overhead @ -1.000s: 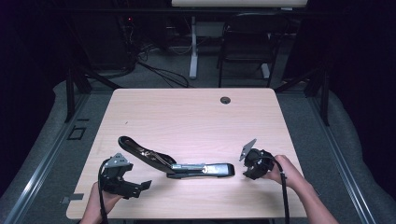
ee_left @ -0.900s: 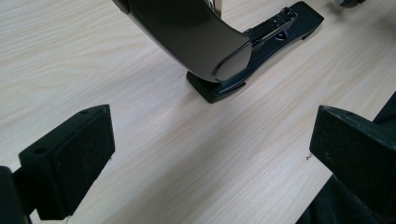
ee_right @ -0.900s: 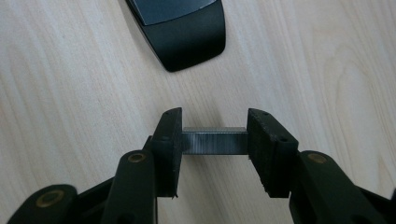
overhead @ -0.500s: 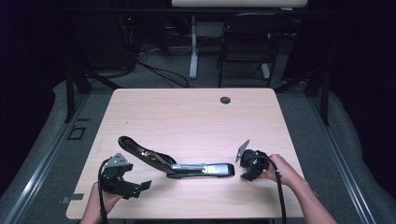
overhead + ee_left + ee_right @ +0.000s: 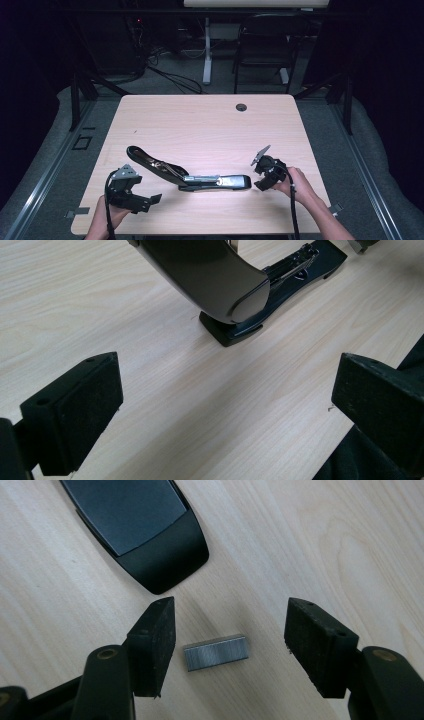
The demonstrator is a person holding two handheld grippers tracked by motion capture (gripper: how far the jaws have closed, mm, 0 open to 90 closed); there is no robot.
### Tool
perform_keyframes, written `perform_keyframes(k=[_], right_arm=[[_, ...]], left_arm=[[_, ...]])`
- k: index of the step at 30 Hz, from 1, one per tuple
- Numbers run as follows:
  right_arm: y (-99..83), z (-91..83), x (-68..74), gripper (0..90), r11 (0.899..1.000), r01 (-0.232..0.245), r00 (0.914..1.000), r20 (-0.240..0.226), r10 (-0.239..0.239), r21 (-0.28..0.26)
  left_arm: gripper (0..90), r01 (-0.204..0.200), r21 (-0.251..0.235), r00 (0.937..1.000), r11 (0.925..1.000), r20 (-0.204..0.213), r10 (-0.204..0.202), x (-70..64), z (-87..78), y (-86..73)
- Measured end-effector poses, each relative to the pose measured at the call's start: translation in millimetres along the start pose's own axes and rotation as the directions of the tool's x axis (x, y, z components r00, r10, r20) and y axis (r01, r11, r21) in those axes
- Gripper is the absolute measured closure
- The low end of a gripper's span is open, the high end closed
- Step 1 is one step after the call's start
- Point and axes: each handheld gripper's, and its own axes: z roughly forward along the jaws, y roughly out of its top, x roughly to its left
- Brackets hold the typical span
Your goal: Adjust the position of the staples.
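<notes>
Pale wood-grain laminate table [image 5: 200, 125] carries a black, long-bodied stapler [image 5: 200, 177], lying opened out with its curved top arm swung up and away from the base. In the right gripper view, a small silver block of staples [image 5: 215, 651] lies flat on the table just beside the stapler's rounded end, between the spread jaws of the right gripper [image 5: 230, 645], untouched by either pad. The left gripper [image 5: 225, 405] is wide open and holds nothing, its jaws pointed at the stapler's raised arm. Assessment: the stapler stands ready for loading; the staples are bracketed but not yet gripped. Grasping, lifting, seating them in the channel and closing the arm all remain.
</notes>
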Motion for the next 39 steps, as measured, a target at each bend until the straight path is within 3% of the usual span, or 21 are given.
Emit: perform_keyframes(k=[7, 8, 13, 14, 17, 20, 24, 32, 33, 36, 39], right_arm=[[-0.3, 5.8, -1.6, 37.3, 0.997, -0.068, 0.9973, 0.027, 0.067, 0.034], [-1.0, 7.9, -1.1, 37.4, 0.997, -0.079, 0.9968, 0.018, 0.078, 0.019], [-2.2, 5.6, -2.7, 34.9, 0.994, -0.076, 0.9957, 0.059, 0.071, 0.076], [-3.8, 7.1, -2.5, 34.9, 0.994, -0.089, 0.9951, 0.049, 0.086, 0.057], [-5.5, 5.0, -4.8, 34.9, 0.992, -0.091, 0.9947, 0.056, 0.086, 0.090], [-9.5, 5.2, -6.5, 35.0, 0.989, -0.119, 0.9922, 0.046, 0.116, 0.086], [-12.7, 3.3, -8.8, 35.4, 0.986, -0.125, 0.9916, 0.049, 0.120, 0.111], [-19.8, 3.1, -13.2, 37.5, 0.980, -0.164, 0.9859, 0.053, 0.159, 0.112], [-19.4, 1.0, -15.2, 37.7, 0.979, -0.150, 0.9879, 0.061, 0.143, 0.140], [-22.6, 2.3, -16.2, 37.0, 0.977, -0.192, 0.9809, 0.054, 0.187, 0.098], [-22.7, -1.0, -19.6, 33.9, 0.976, -0.192, 0.9813, 0.037, 0.189, 0.101]], left_arm=[[0.2, 0.000, 0.011, 1.0000, 0.9999, -0.009, 0.000, 0.2, 1.2, 0.0], [0.2, 0.003, 0.011, 1.0000, 0.9999, -0.009, -0.003, 0.1, 1.2, -0.1], [0.2, 0.004, 0.007, 0.9999, 1.0000, -0.009, -0.004, 0.5, 0.9, 0.0], [0.2, 0.000, 0.008, 1.0000, 1.0000, -0.010, 0.000, 0.6, 0.7, 0.1], [0.2, -0.001, 0.010, 1.0000, 1.0000, -0.010, 0.002, 0.6, -0.1, 0.1], [0.2, -0.001, 0.005, 0.9999, 1.0000, -0.013, 0.001, 1.0, -0.7, -0.1], [0.2, 0.001, 0.004, 0.9999, 1.0000, -0.013, -0.001, 0.8, -0.7, 0.0], [0.2, 0.004, 0.003, 0.9999, 1.0000, -0.017, -0.004, 0.9, -0.8, -0.1], [0.2, 0.003, 0.003, 0.9998, 1.0000, -0.018, -0.003, 1.2, -0.9, -0.1], [0.2, 0.003, 0.003, 0.9998, 1.0000, -0.018, -0.003, 1.1, -1.1, -0.2], [0.2, 0.006, 0.003, 0.9998, 1.0000, -0.018, -0.006, 1.0, -0.7, -0.1]])
